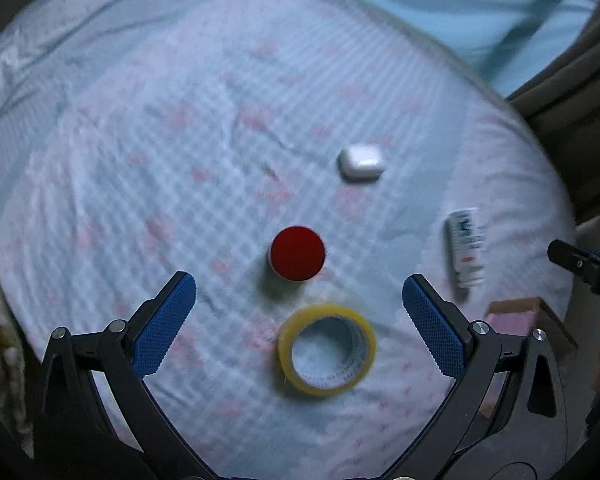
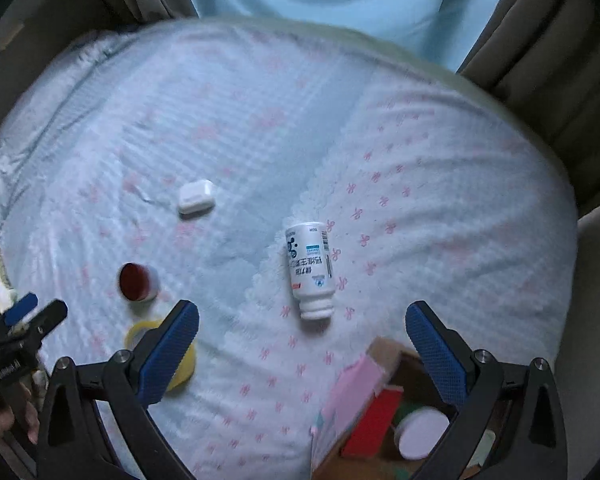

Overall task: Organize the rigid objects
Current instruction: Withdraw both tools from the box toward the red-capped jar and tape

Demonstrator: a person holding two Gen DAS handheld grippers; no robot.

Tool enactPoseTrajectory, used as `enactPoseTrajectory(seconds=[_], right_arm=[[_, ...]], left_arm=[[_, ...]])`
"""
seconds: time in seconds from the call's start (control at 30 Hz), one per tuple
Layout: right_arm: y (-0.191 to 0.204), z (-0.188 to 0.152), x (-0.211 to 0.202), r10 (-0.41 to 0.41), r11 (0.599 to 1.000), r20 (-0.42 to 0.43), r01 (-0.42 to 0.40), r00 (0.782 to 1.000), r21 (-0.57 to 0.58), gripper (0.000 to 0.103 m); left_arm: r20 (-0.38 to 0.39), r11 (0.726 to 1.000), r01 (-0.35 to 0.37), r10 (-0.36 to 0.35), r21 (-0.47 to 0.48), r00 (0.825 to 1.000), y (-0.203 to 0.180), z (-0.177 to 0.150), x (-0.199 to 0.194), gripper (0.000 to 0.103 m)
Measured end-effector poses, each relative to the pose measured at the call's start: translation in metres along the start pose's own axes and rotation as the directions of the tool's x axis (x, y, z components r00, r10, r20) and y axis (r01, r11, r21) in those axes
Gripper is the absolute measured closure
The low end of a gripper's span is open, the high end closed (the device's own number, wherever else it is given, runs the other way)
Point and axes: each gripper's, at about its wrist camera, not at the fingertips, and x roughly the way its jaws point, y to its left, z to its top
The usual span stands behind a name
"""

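L gripper [image 1: 299, 300]: fingers wide apart, nothing between the pads, hovering over the bed [image 1: 180, 140]. Right under it the tape [image 1: 327, 350] lies flat, w/ the red-lid jar [image 1: 297, 253] just beyond, nearly touching. R gripper [image 2: 302, 322]: also spread wide, empty, w/ the bottle [image 2: 310, 270] just ahead of the gap.

Risks, as I judge them:
- Bed is soft fabric; pressing down on the tape roll could sink it & tilt it, so pads slip off the rim.
- Jar sits close to the tape; a wide L approach could knock it over or roll it.
- Bottle is round & on its side; a grab across the label may squirt it sideways on the cloth. It could roll toward the bed's R edge.
- Box [image 2: 384, 404] at the bed's near-R corner already holds a red block & a white lid; dropping in from too high may bounce stuff out.
- Both views are blurred, so aim is less sure.

Orientation: bottle lies down, long axis running roughly near-far in the R view, cap end toward the R gripper, base pointing to the far edge. Tape: hole facing up, no long axis. Jar upright, lid up. White case [image 1: 360, 162] lies flat further toward the far edge, well apart from the rest.
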Motion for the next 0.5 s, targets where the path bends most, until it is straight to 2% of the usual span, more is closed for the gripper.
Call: enactPoseTrajectory(seconds=[0.27,0.5], right_arm=[[-0.005,0.015,0.091,-0.013,1.000,-0.118,0.013,0.993,-0.005,0.000],[-0.006,0.021,0.144,-0.044,0.998,-0.205,0.033,0.978,-0.057,0.000]], left_arm=[[-0.069,0.996,-0.031,0.025,-0.082,0.997,0.006,-0.004,0.086,0.000],[-0.092,0.993,-0.025,0.014,-0.117,0.996,0.007,-0.005,0.126,0.005]])
